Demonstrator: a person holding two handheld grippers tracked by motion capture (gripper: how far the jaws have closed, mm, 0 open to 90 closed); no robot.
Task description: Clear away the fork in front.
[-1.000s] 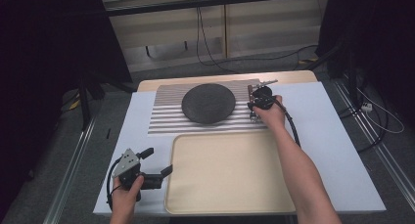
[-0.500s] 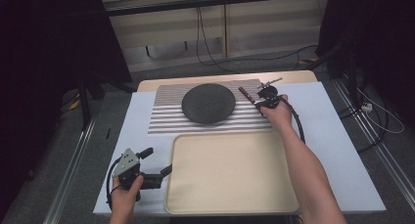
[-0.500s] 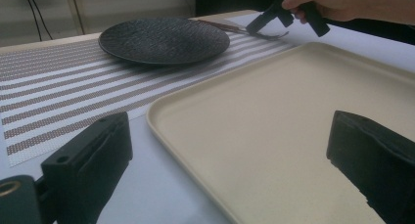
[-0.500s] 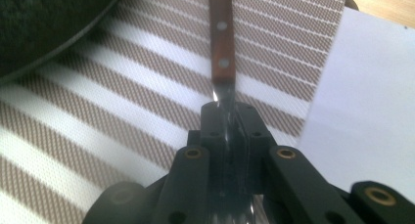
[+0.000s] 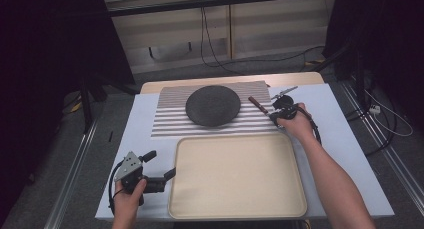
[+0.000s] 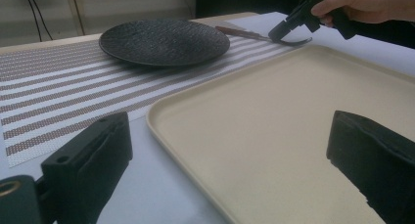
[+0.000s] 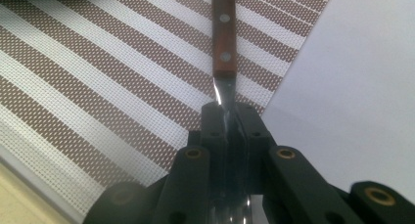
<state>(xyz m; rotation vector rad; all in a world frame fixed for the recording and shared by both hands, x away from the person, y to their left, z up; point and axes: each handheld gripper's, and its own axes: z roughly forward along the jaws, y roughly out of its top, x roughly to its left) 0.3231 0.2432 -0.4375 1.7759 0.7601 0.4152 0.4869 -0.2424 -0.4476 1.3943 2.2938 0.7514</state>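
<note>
While the right gripper's (image 7: pixel 226 117) fingers (image 7: pixel 214 117) pinch the metal blade of the wood-handled knife (image 7: pixel 223 43), held just above the striped placemat (image 5: pixel 170 120) near the dark plate (image 5: pixel 213 105), that thin, slick purchase might let it pivot or slip. The left gripper (image 5: pixel 159 166) waits with fingers apart beside the beige tray (image 5: pixel 240 179) on the table (image 5: pixel 345 139).

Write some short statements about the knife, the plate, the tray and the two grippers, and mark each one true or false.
1. The right gripper is shut on the blade of the knife. True.
2. The plate sits on the tray. False: it sits on the striped mat.
3. The left gripper is open and holds nothing. True.
4. The tray carries a fork. False: nothing lies on it.
5. The knife has a wooden handle. True.
</note>
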